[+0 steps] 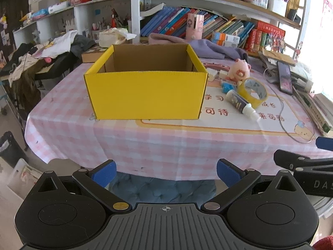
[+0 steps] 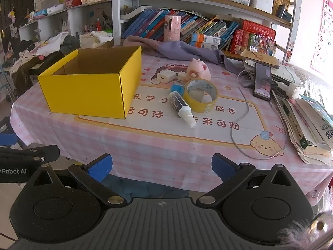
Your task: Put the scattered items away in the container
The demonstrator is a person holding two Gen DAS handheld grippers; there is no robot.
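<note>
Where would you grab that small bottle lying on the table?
Across the dark-labelled middle of the small white spray bottle, from above. It lies flat, its nozzle toward the table's near edge; the body is its widest, straightest part. Its far end sits right beside the yellow tape roll, so the open right gripper should straddle nearer the nozzle.

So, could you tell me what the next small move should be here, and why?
Probably advance the right gripper toward the spray bottle. Both grippers are open and empty at the table's near edge, the yellow box appears empty, and the bottle lies nearest on the right gripper's side, leaning against the tape roll. The left gripper faces the box.
</note>
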